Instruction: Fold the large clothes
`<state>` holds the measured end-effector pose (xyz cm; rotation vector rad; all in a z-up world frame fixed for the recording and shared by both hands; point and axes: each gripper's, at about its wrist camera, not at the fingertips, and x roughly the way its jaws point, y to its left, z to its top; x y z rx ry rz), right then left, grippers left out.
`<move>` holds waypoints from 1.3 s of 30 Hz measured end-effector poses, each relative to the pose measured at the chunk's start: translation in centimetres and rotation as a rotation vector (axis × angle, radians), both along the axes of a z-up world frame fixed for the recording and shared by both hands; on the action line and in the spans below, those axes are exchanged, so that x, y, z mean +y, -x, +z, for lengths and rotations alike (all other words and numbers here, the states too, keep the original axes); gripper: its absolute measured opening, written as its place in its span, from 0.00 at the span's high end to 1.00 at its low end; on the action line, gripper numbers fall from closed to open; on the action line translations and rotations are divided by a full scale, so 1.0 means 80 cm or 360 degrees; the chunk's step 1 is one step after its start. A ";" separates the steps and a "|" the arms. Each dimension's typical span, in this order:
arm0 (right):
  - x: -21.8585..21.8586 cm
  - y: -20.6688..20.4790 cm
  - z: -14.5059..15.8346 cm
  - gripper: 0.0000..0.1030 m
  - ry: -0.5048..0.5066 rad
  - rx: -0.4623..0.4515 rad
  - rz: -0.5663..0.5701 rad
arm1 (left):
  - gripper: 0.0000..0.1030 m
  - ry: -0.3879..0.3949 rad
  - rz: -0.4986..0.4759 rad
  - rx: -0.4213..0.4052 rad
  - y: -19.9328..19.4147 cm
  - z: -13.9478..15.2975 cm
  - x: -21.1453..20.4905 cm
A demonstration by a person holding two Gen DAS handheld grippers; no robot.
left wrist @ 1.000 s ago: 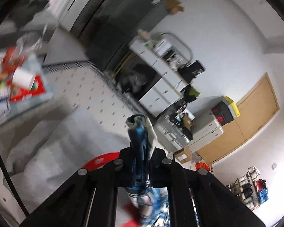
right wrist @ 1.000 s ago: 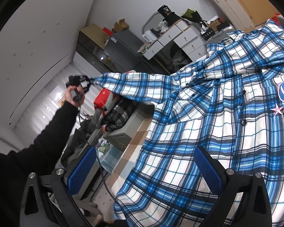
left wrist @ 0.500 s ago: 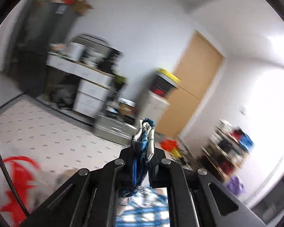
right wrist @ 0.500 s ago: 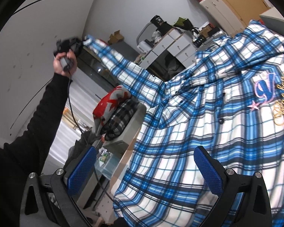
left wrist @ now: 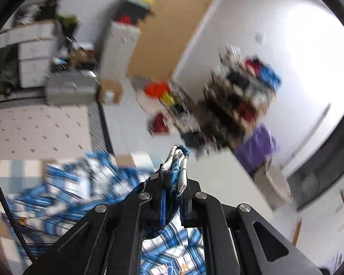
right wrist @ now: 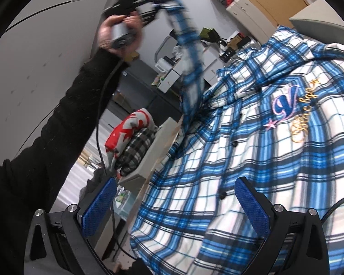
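Left wrist: left hand-held gripper (left wrist: 172, 197) pinches plaid shirt (left wrist: 174, 167) cuff.

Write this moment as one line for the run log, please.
left gripper: shut on sleeve cuff, raised | right gripper: open, empty | blue-and-white plaid shirt: front up, buttoned, spread flat | fold: not yet done

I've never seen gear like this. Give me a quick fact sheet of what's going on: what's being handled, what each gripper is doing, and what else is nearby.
garment: blue plaid shirt, spread out, front up, embroidered logo showing
sleeve: lifted above the shirt body
left gripper: shut on the sleeve cuff, raised high
right gripper: open, holding nothing, over the shirt's lower part
nearby: red-and-white garment and checked garment, piled left of the shirt
image quality: left view motion-blurred
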<state>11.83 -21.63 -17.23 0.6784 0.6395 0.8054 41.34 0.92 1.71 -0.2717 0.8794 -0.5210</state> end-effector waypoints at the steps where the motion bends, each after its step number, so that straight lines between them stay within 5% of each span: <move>1: -0.003 0.000 -0.002 0.00 -0.0006 0.0008 -0.0004 | 0.97 -0.0035 -0.0039 0.0044 -0.005 -0.010 -0.017; 5: -0.012 -0.003 -0.010 0.00 -0.0035 0.0048 -0.0017 | 0.97 -0.0256 -0.0248 0.0227 -0.006 -0.082 -0.101; 9: -0.017 -0.006 -0.017 0.00 -0.0062 0.0082 -0.0032 | 0.97 -0.0766 -0.0552 0.0150 0.029 -0.136 -0.184; 13: -0.019 -0.005 -0.020 0.00 -0.0051 0.0101 -0.0034 | 0.95 -0.1002 -0.0768 0.0335 0.053 -0.183 -0.210; 18: -0.022 -0.007 -0.016 0.00 -0.0030 0.0116 -0.0038 | 0.79 -0.0952 -0.0823 0.0252 0.099 -0.163 -0.151; 21: -0.026 -0.010 -0.016 0.00 -0.0020 0.0133 -0.0042 | 0.56 -0.0833 -0.0785 0.0181 0.123 -0.127 -0.095; 23: -0.023 -0.014 -0.012 0.00 0.0018 0.0139 -0.0057 | 0.29 -0.0734 -0.0680 0.0114 0.141 -0.097 -0.036; 24: -0.022 -0.016 -0.009 0.00 0.0038 0.0136 -0.0062 | 0.25 -0.0715 -0.0627 0.0077 0.148 -0.088 -0.014; 27: -0.022 -0.022 0.014 0.00 0.0143 0.0066 -0.0087 | 0.23 -0.0705 -0.0443 0.0002 0.171 -0.065 0.064; 30: -0.022 -0.039 0.049 0.00 0.0311 -0.0024 -0.0127 | 0.22 -0.0807 -0.0322 0.0029 0.168 -0.088 0.098; 34: -0.010 -0.096 0.101 0.00 0.0720 -0.0135 -0.0230 | 0.22 -0.1055 -0.0253 0.0135 0.166 -0.140 0.120; 39: 0.030 -0.216 0.122 0.00 0.1222 -0.0212 -0.0144 | 0.22 -0.1184 -0.0273 0.0183 0.166 -0.182 0.111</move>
